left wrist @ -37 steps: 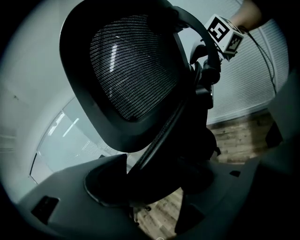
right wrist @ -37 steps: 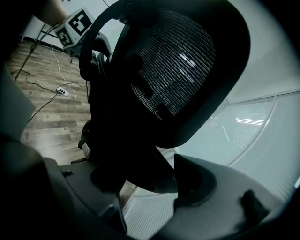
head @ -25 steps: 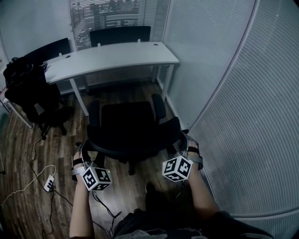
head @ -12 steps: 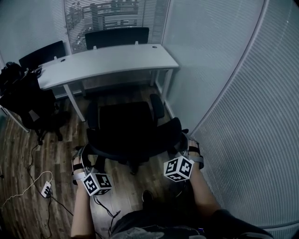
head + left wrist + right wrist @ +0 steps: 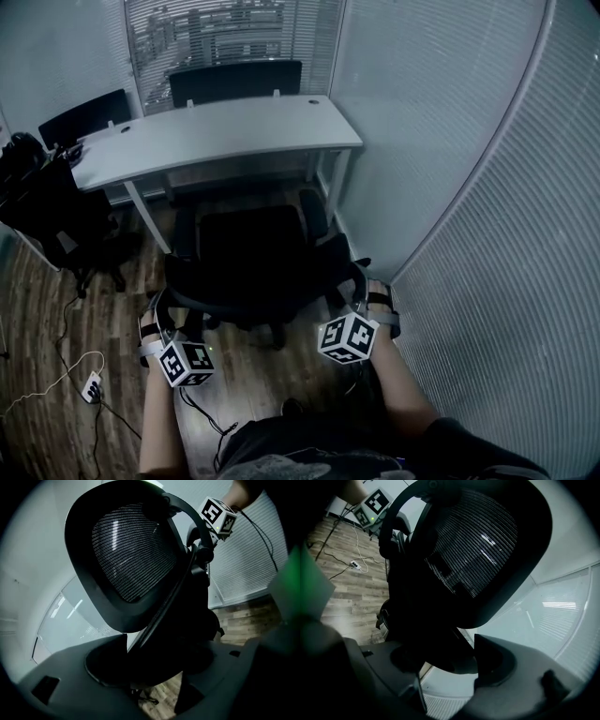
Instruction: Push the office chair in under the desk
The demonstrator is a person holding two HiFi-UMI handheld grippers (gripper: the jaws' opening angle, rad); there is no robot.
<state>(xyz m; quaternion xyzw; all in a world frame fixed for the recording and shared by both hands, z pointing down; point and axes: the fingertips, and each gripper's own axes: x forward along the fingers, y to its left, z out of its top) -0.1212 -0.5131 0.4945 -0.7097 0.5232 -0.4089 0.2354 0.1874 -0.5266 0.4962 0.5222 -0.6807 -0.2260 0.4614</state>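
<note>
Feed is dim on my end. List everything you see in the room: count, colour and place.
office chair: one, black, mesh back, centre, facing the desk
desk: one, white, just ahead of the office chair
chairs behind the desk: two, black, far side by the window
side chair: one, black, far left, dark items piled on it
power strip: one, white, on the floor lower left, cables trailing
floor: brown, wood-look
window blinds: pale, behind the desk
partition wall: pale, ribbed, along the right
left gripper: fingers on the backrest's left edge
right gripper: fingers on the backrest's right edge
</note>
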